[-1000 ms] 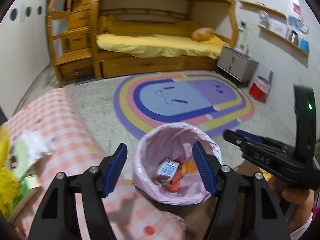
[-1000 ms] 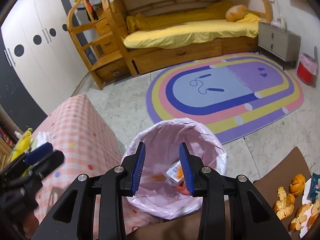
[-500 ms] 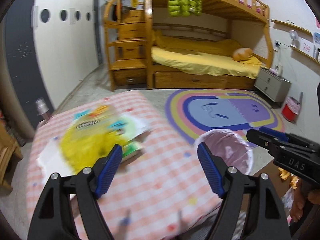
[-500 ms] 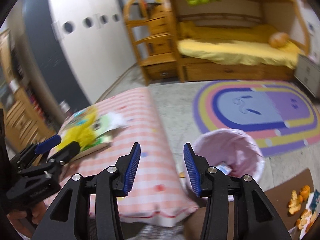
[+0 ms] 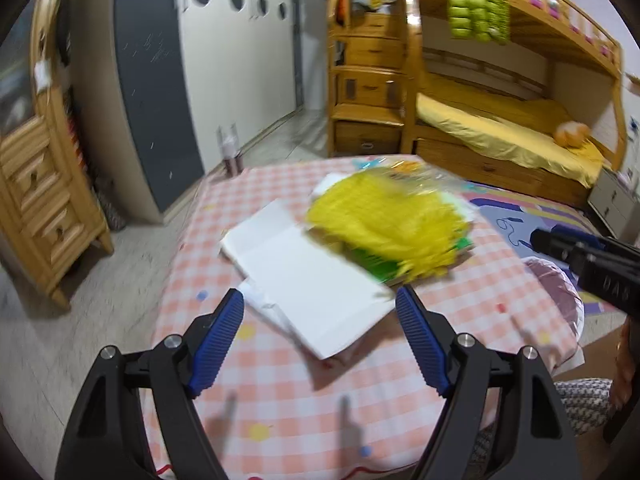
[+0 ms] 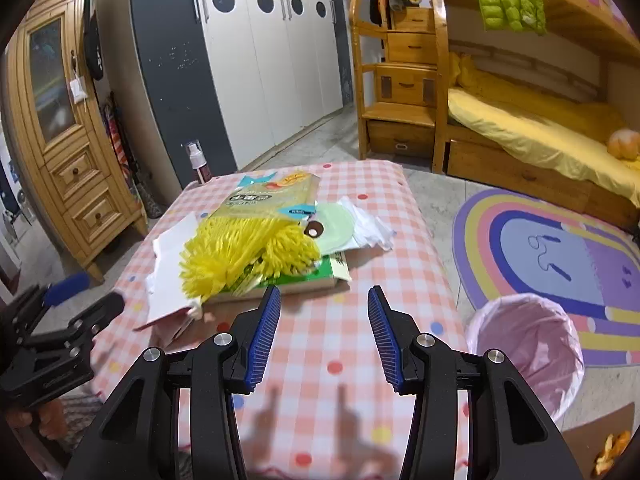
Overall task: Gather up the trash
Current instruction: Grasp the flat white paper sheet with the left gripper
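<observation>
Honestly, the trash sits heaped mid-counter: a white paper sheet (image 5: 308, 276) with a yellow fluffy bundle (image 6: 244, 256) at its two o'clock, overlapping a green book (image 6: 316, 276). The left tool (image 5: 320, 336) hangs wide open and empty above the sheet; the right tool (image 6: 324, 328), half open, holds nothing. A careless pinch could drag the book along, or skid flat paper off the checkered counter (image 6: 352, 344), short of the pink-lined bin (image 6: 528, 348) at four o'clock.

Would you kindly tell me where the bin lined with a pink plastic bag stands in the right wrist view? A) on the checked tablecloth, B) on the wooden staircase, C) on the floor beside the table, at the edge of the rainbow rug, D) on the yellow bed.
C: the bin lined with a pink plastic bag stands on the floor right of the pink checked table, by the rainbow rug.
</observation>
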The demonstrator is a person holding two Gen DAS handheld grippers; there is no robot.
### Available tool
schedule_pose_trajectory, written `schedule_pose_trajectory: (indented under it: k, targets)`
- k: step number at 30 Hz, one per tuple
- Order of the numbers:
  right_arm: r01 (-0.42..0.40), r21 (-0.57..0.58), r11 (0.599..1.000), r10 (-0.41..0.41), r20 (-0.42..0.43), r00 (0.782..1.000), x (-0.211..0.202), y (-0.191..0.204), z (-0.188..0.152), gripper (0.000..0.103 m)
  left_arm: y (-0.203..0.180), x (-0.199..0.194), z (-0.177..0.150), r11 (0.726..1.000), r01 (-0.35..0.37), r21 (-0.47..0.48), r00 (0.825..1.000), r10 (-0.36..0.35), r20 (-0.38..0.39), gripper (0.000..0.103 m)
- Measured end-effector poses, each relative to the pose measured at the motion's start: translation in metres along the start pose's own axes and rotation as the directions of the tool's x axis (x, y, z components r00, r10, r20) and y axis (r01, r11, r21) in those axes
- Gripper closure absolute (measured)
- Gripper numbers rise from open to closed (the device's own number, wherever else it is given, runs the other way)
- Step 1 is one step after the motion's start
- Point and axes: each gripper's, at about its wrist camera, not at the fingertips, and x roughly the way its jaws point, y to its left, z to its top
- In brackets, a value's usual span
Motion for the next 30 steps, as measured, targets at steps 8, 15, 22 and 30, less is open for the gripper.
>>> schedule_pose_trajectory:
  k: [8,15,22,30]
  targets:
    - [-0.022,0.059,0.998,0.022,-0.01,1.0,0.017,-0.004,-0.006,0.056,-0.001,0.025,-0.018,0.995,0.097,0.003,0.992,-0.096,-0.079,0.035]
    - [-0.006,0.074,0.997,0.009,-0.035,0.999,0.023,-0.008,-0.006,0.056,-0.033,0.044,-0.002,0.997,0.056,0.054,0.997,-0.053,-0.061,0.032]
    - [-0.001,0.077,0.997,0.003,-0.038,0.999,0.022,-0.01,-0.009,0.056,-0.037,0.066,-0.001,0.997,-0.048,0.059,0.992,0.055,-0.116,0.026]
    - [0.002,0.068,0.998,0.0,-0.028,1.0,0.019,-0.006,-0.011,0.055,0.01,0.045,-0.026,0.997,-0.035,-0.069,0.985,0.023,-0.171,0.026]
